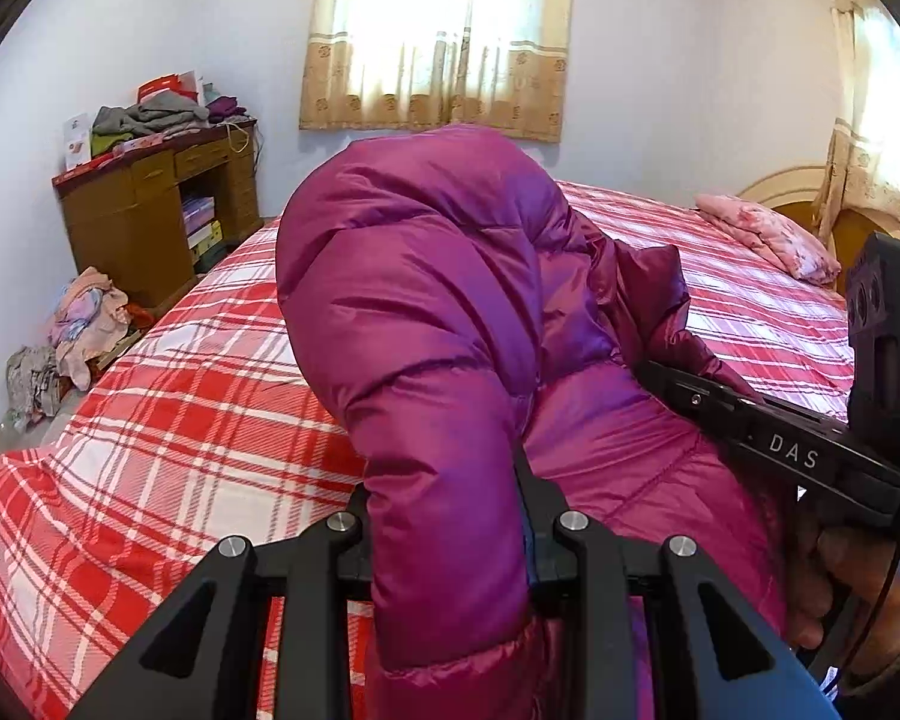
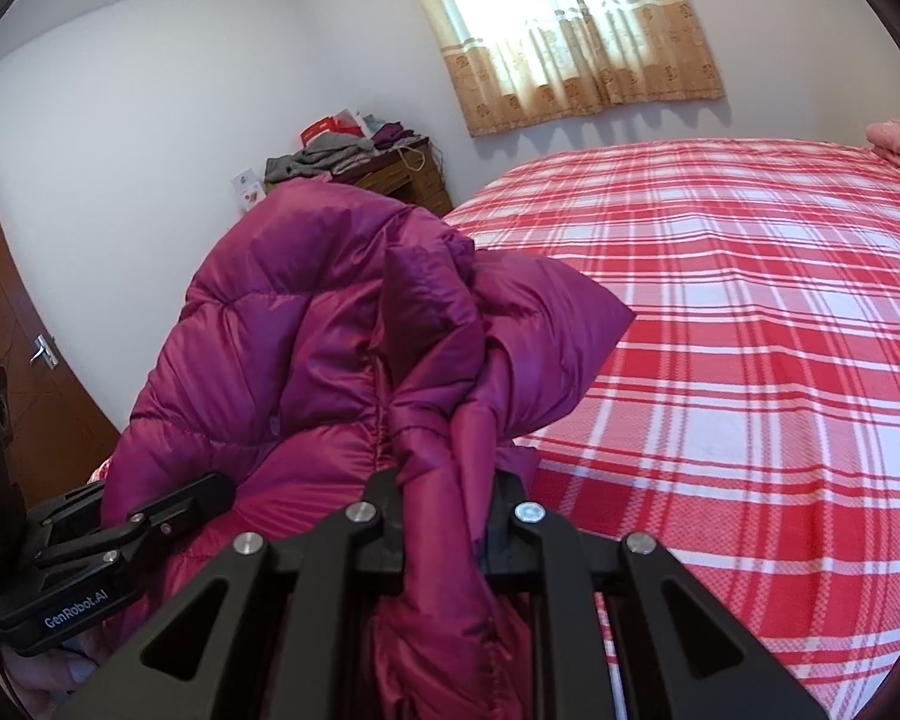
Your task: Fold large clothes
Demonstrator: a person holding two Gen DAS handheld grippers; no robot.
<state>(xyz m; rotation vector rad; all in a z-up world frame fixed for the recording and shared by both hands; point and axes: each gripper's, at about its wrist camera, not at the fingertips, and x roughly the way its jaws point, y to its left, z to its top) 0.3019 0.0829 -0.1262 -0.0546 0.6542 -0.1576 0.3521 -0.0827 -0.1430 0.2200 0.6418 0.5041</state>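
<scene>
Both wrist views close on jacket — bed shared

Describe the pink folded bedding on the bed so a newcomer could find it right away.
Start at the big bed with the red-and-white plaid cover. Follow it to the far end by the curved wooden headboard. There lies the folded pink floral bedding, pale and patterned, unlike the shiny magenta puffer jacket.

1. One magenta down jacket.
2. Two black grippers: the left gripper and the right gripper.
3. One bed with a red plaid cover.
4. One pink pillow.
5. Two curtained windows: window and, partly cut off, side window.
6. One wooden desk.
7. Perhaps two heaps of clothes: desk heap, floor heap.
</scene>
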